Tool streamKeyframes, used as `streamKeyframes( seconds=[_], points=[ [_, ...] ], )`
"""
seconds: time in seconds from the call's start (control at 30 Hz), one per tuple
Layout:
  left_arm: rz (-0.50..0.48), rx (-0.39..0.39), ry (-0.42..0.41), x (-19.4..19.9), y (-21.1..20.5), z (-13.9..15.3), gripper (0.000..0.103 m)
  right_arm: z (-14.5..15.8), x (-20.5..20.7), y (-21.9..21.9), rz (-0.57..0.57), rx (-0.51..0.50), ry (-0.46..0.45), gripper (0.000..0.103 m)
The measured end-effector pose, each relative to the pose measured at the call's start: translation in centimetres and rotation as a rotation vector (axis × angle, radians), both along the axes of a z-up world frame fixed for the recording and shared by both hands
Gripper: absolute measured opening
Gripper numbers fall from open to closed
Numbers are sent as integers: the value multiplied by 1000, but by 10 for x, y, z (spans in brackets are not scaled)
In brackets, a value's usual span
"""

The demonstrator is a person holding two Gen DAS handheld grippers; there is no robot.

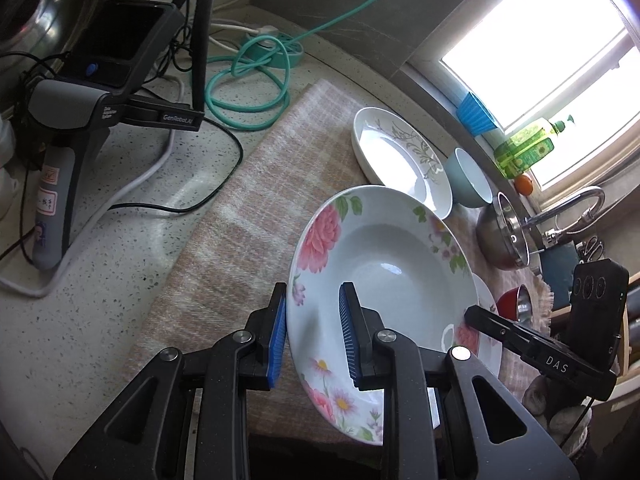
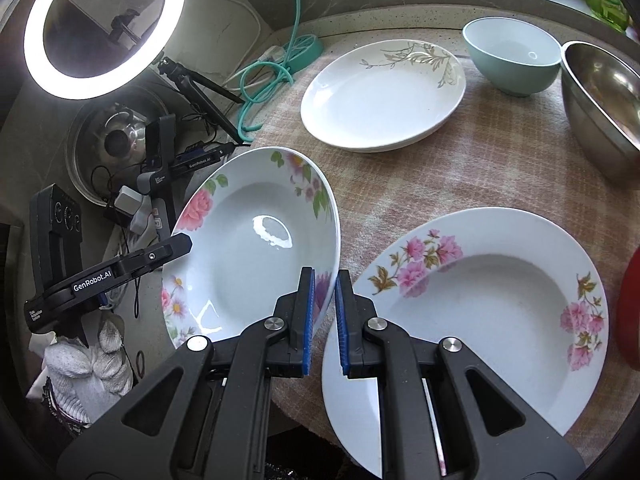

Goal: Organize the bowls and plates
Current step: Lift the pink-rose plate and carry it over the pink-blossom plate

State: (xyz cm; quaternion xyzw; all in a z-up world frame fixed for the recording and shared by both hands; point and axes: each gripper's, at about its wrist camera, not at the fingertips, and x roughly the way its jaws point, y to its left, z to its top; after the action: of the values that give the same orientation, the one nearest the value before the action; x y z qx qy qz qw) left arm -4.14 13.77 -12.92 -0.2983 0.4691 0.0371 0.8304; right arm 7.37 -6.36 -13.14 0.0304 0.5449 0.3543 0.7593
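Observation:
A pink-flowered deep plate [image 1: 384, 264] is lifted and tilted above the checked cloth [image 1: 248, 208]; it also shows in the right wrist view [image 2: 248, 248]. My left gripper [image 1: 314, 336] straddles its near rim with a gap between the pads. My right gripper [image 2: 323, 320] is shut on the plate's opposite rim. A second flowered plate [image 2: 480, 304] lies flat on the cloth under the right gripper. A white plate with a grey leaf pattern [image 2: 384, 96] and a light blue bowl [image 2: 512, 56] sit farther back.
A steel bowl [image 2: 600, 104] stands at the right, a red bowl [image 1: 516, 304] near it. A faucet [image 1: 568, 208], soap bottle [image 1: 524, 148] and blue cup [image 1: 476, 112] line the window sill. Cables, a ring light [image 2: 104, 28] and a device stand [image 1: 80, 128] crowd the left counter.

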Motion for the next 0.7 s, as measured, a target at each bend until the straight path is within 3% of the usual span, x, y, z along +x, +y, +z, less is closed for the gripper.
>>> streamKeyframes(
  seconds=[0.37,0.7],
  points=[
    [-129,-18,-11,22,-60,2,23,8,-5,-71,-115,-13,-2,10],
    [-248,-11,21,37,-111,-8,23,-4,-7,-127,-215,-43,18,10]
  ],
)
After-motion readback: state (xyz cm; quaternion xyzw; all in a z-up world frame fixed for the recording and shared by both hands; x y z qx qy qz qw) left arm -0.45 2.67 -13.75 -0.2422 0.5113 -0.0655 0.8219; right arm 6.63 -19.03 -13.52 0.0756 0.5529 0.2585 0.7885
